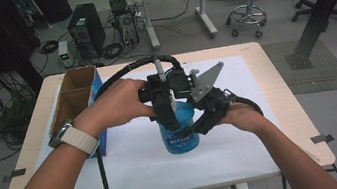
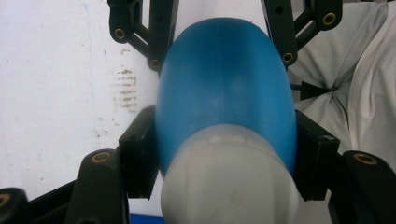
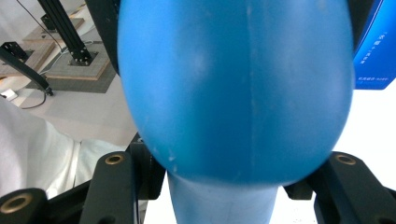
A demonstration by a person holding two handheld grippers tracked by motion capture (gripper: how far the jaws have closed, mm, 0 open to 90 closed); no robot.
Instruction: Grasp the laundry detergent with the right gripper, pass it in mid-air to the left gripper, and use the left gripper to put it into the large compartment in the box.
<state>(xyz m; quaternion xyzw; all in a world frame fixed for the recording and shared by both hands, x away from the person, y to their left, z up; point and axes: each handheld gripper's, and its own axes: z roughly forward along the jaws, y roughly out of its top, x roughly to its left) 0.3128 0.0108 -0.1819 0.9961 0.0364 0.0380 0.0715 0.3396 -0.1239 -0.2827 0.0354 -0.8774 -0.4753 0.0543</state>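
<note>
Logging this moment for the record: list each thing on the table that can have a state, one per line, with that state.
blue bottle: upright on the table, gripped from both sides.
white cap: on the bottle's top, clamped between the left jaws.
left gripper: shut on the white cap.
right gripper: shut on the blue bottle.
cardboard box: open at the top, standing at the table's left edge; contents not visible.
</note>
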